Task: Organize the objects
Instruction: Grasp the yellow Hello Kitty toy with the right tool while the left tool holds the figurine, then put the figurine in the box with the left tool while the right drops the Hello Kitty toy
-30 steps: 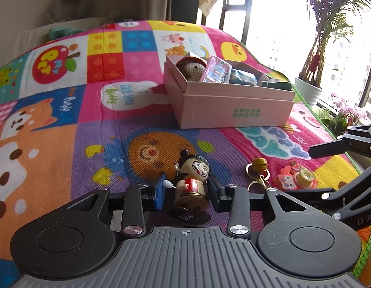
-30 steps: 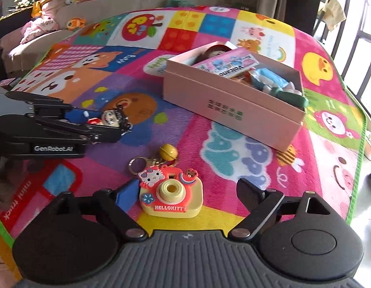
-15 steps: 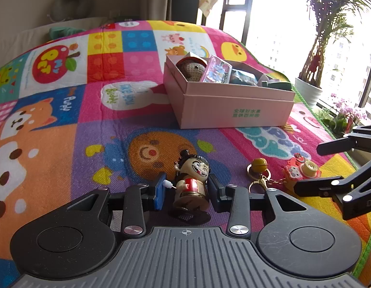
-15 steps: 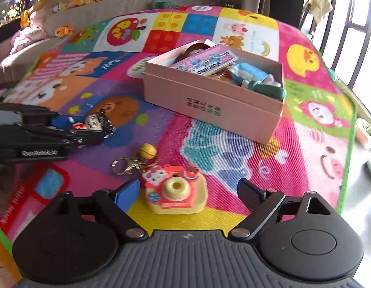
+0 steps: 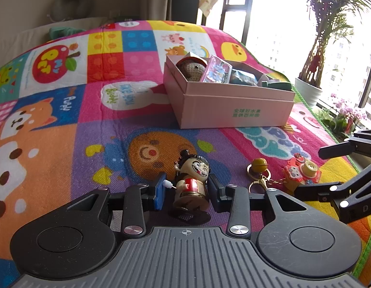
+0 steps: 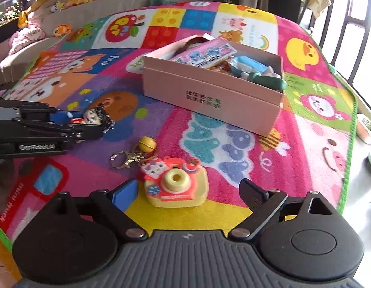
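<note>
A small grinning wind-up doll (image 5: 193, 180) stands on the colourful play mat, and my left gripper (image 5: 187, 189) is shut on it, pads against its sides. The right wrist view shows the same doll (image 6: 93, 116) between those fingers at the left. My right gripper (image 6: 190, 190) is low over a pink and yellow toy camera (image 6: 175, 184), jaws opening, pads wide on either side and not touching it. A keyring with a yellow bell (image 6: 147, 144) is chained to the camera. Beyond them is a pink cardboard box (image 6: 209, 96) holding several items.
The mat's green edge (image 6: 348, 168) runs along the right, with bare floor past it. A potted palm (image 5: 310, 72) and windows are at the far right. Soft toys line a sofa (image 6: 41, 24) at the back left. Open mat lies left of the box.
The right gripper's jaws have spread a little wider around the toy camera, and its view has swayed slightly. The left gripper and the doll have not moved.
</note>
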